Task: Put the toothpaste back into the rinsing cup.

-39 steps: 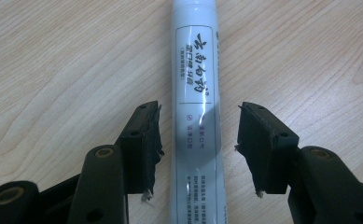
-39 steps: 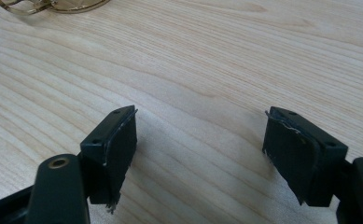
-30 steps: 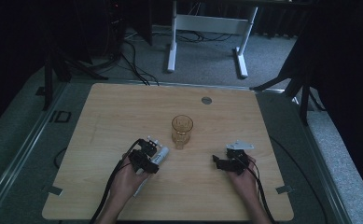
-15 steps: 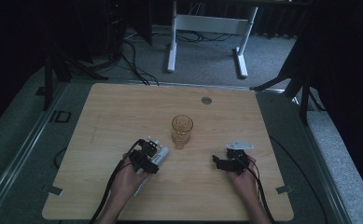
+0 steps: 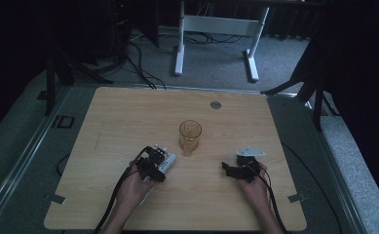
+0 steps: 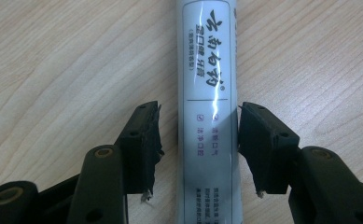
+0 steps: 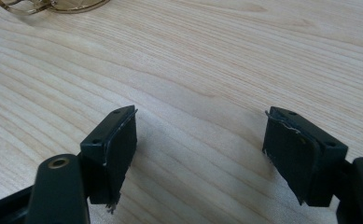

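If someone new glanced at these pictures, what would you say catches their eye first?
Most likely the white toothpaste tube lying on the wooden table, between the open jaws of the left hand-held gripper; a gap shows at one pad, so it is not yet clamped. Next, the amber glass standing upright near the table's middle. The right hand-held gripper rests open over bare wood to the right.

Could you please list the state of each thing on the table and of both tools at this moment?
Toothpaste tube: lying flat on the table, between the left tool's jaws, a gap at the left pad.
Amber glass: upright, apparently empty, untouched.
Left tool: open, jaws just closing in around the tube.
Right tool: open, nothing between its jaws, over bare wood.
Table: wooden, level.
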A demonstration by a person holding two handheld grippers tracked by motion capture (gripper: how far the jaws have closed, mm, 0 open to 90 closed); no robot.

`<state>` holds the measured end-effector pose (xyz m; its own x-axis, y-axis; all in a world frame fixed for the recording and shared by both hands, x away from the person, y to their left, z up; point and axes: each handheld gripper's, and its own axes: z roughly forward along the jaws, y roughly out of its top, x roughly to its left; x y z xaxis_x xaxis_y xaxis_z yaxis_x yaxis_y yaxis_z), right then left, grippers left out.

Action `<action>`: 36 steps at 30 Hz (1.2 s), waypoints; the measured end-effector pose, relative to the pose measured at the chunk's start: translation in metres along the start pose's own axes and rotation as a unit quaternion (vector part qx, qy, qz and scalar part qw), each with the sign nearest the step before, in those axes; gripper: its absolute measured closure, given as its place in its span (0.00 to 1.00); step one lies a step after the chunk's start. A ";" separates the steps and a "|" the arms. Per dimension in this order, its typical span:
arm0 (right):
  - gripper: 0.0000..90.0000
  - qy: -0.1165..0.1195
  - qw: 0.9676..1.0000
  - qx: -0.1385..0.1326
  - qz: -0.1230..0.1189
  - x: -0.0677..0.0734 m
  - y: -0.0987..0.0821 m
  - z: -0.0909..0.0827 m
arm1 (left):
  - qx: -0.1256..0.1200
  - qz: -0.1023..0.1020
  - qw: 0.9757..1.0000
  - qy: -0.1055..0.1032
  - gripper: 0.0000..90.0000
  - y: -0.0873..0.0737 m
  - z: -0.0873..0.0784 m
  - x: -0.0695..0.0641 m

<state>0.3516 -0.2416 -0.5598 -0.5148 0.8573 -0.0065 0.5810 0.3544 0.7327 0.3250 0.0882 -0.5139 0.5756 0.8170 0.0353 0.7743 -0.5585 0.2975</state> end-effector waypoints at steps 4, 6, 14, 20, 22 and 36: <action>0.28 0.000 1.000 0.000 0.000 0.000 0.000 0.000 | 0.004 0.003 1.000 -0.002 0.56 0.000 0.002 0.000; 0.28 0.000 1.000 0.000 0.000 0.000 0.000 0.000 | 0.006 0.004 1.000 -0.003 0.57 0.000 0.002 -0.001; 0.28 0.000 1.000 0.000 0.000 0.000 0.000 0.000 | 0.011 0.003 1.000 -0.007 0.58 -0.002 0.004 0.000; 0.28 0.000 1.000 0.000 0.000 0.000 0.000 0.000 | 0.014 0.004 1.000 -0.009 0.58 -0.004 0.003 0.000; 0.28 0.000 1.000 0.000 0.000 0.000 0.000 0.000 | 0.014 0.004 1.000 -0.010 0.59 -0.005 0.003 0.000; 0.28 0.000 1.000 0.000 0.000 0.000 0.000 0.000 | 0.019 -0.002 1.000 -0.024 0.62 -0.009 0.006 0.002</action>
<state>0.3517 -0.2416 -0.5598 -0.5152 0.8570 -0.0065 0.5808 0.3548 0.7326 0.3205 0.0939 -0.5219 0.5836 0.8120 -0.0116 0.7856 -0.5609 0.2613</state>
